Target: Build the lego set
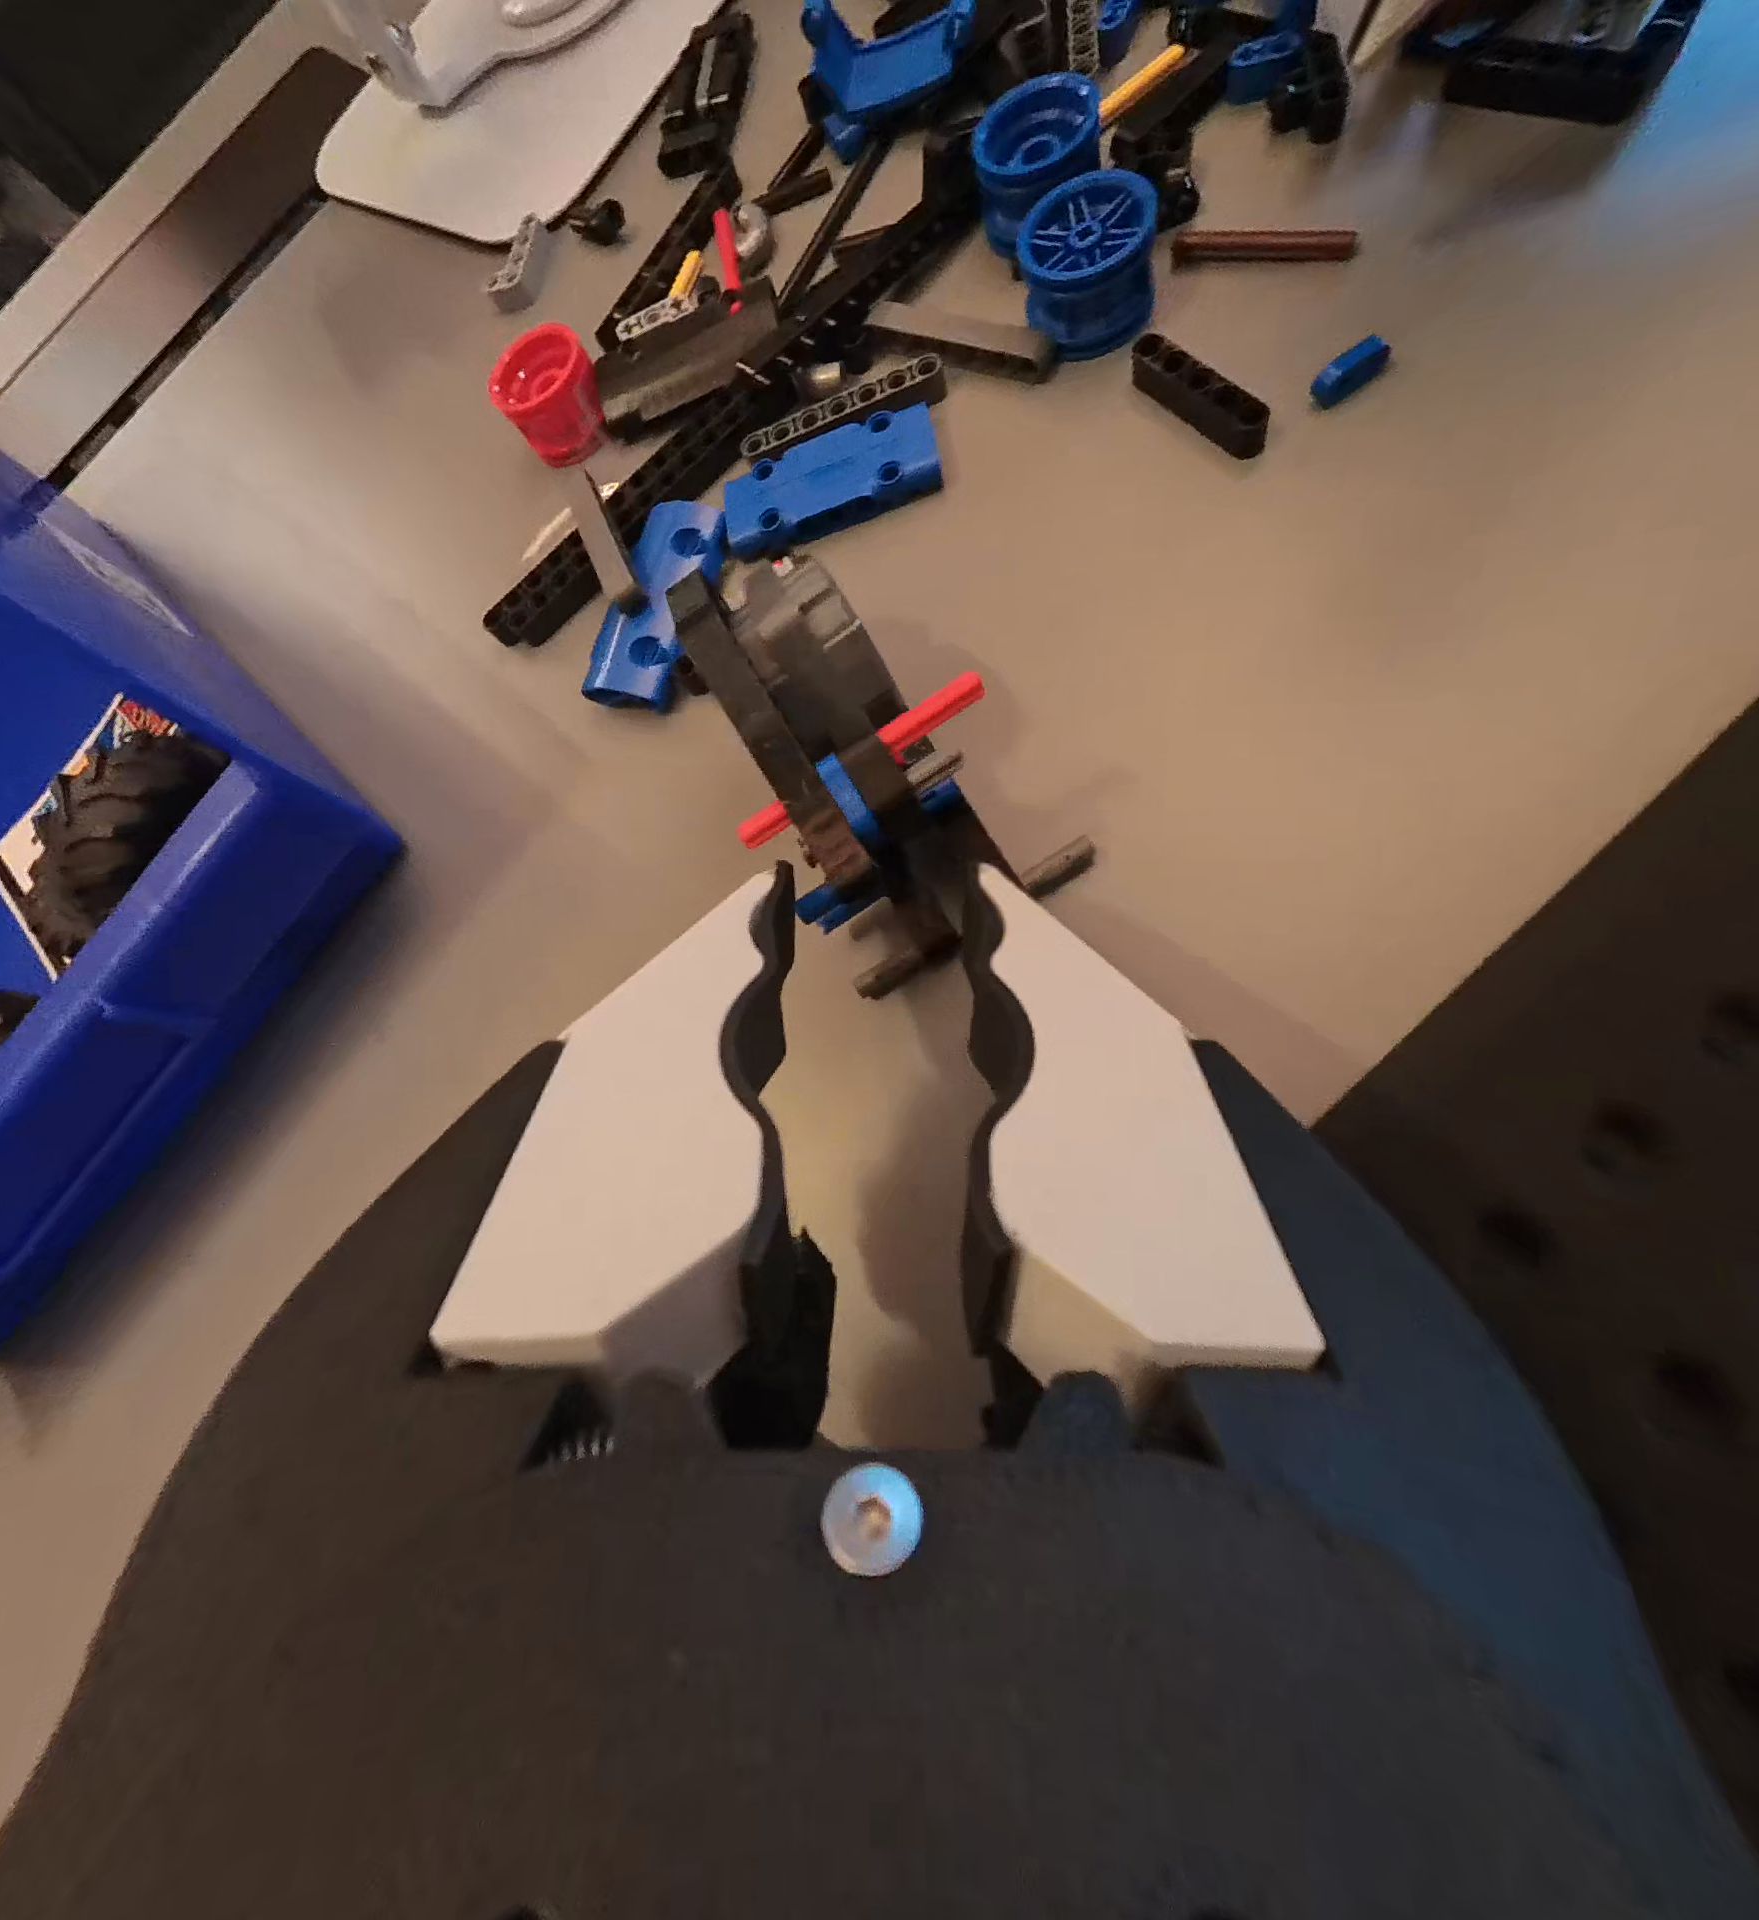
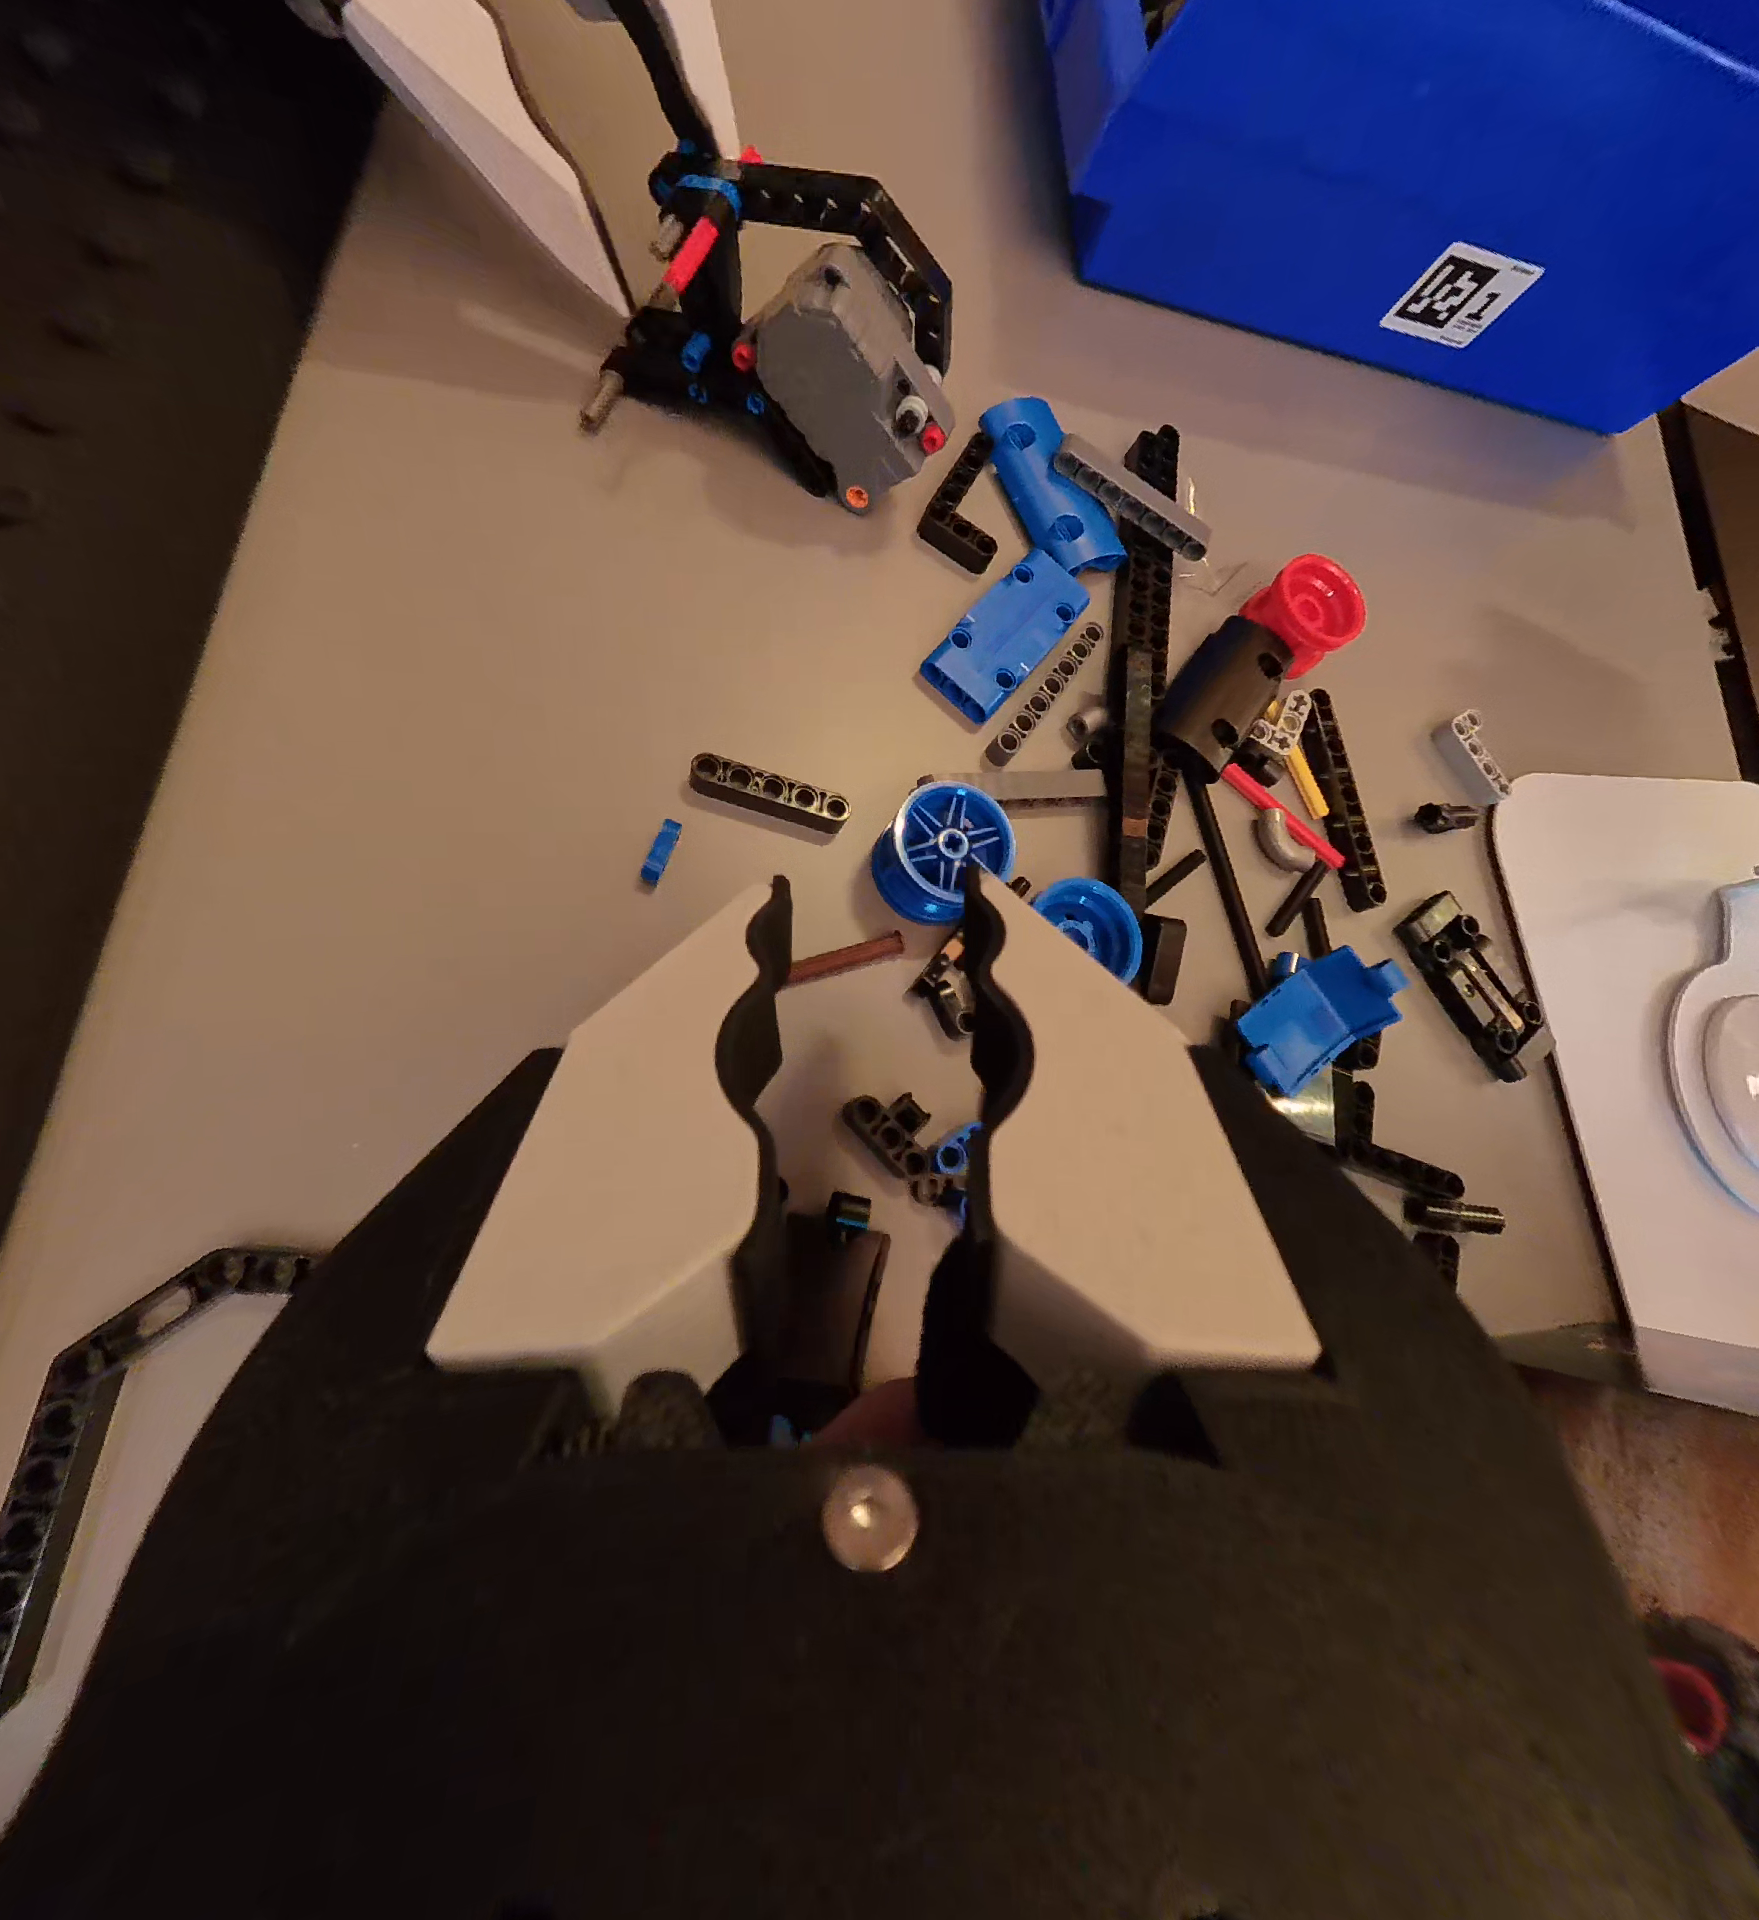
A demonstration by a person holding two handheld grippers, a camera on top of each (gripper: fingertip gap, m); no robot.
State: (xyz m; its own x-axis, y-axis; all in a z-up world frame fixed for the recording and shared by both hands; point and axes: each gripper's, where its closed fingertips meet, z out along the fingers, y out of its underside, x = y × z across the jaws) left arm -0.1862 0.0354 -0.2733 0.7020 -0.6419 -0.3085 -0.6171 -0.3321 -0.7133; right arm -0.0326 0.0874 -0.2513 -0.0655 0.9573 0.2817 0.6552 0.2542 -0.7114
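Observation:
A partly built assembly [image 1: 802, 665] of black beams, a grey motor block and a red axle stands tilted on the grey table [image 1: 1270, 675]. My left gripper [image 1: 880, 888] is closed on its near end of blue and black parts. It also shows in the right wrist view [image 2: 844, 395], with a white finger [image 2: 501, 135] of the left gripper above it. My right gripper [image 2: 877, 888] is open and empty, hovering over the loose parts pile beside two blue wheels [image 2: 942, 847].
Loose parts cover the table: blue panels [image 2: 1005, 634], black beams, a red hub [image 2: 1316, 608], axles. A blue bin [image 1: 127, 883] holds black tyres. A white magnifier stand [image 2: 1685, 1039] and a long bent black beam [image 2: 23, 1507] flank the pile. A dark mat [image 2: 75, 416] borders the table. Tip to tip, the grippers are about 15 cm apart.

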